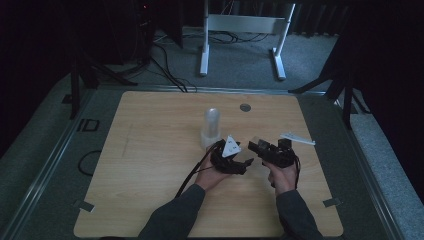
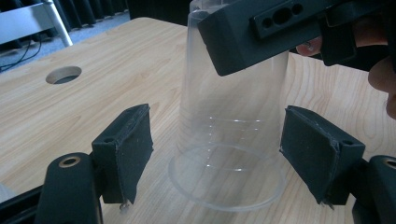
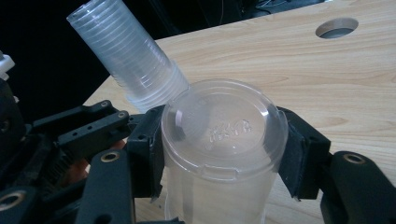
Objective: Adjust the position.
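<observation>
A single clear plastic cup (image 3: 219,126) stands upside down on the wooden table (image 1: 150,150). My right gripper (image 3: 224,149) is shut on it just below its upturned base, one pad on each side. My left gripper (image 2: 224,149) is open and straddles the lower part of the same cup (image 2: 233,135), near the rim on the table. Its left pad (image 2: 128,149) stands clear of the wall and its right pad (image 2: 315,149) is close to it. In the high view both grippers meet mid-table, left gripper (image 1: 244,162) and right gripper (image 1: 256,146). The right gripper's jaw crosses the top of the left gripper view.
A tall stack of clear cups (image 1: 211,127) stands upside down just behind the left gripper, also seen as the stack (image 3: 130,56). A round hole (image 1: 245,107) lies in the table farther back. A white strip (image 1: 297,138) lies to the right of the right gripper.
</observation>
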Action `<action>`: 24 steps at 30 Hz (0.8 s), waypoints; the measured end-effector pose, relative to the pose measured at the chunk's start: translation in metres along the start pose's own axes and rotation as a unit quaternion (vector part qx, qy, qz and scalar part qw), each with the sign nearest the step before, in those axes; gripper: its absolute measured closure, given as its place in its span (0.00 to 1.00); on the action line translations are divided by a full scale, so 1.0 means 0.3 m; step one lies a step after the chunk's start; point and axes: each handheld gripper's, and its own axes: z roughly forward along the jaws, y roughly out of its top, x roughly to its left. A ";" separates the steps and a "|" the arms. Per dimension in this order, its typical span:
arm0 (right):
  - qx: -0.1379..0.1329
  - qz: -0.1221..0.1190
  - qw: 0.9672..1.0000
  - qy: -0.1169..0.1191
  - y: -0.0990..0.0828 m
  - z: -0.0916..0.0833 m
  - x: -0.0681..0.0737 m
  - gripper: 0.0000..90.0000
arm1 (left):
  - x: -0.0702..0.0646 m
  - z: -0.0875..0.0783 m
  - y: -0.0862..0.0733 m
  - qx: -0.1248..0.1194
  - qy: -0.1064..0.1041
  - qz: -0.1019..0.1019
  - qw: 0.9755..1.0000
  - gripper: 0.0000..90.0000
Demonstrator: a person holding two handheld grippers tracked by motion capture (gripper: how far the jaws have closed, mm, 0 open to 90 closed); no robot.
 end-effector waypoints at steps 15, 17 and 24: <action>-0.009 0.039 0.999 0.034 -0.006 0.003 -0.012 0.46 | -0.015 0.017 -0.005 0.002 -0.002 0.004 1.000 0.26; -0.010 0.045 0.998 0.037 -0.006 0.002 -0.014 0.46 | -0.016 0.018 -0.006 0.002 -0.002 0.006 1.000 0.26; -0.014 0.061 0.997 0.049 -0.007 -0.001 -0.025 0.46 | -0.017 0.021 -0.011 0.002 -0.002 0.005 1.000 0.25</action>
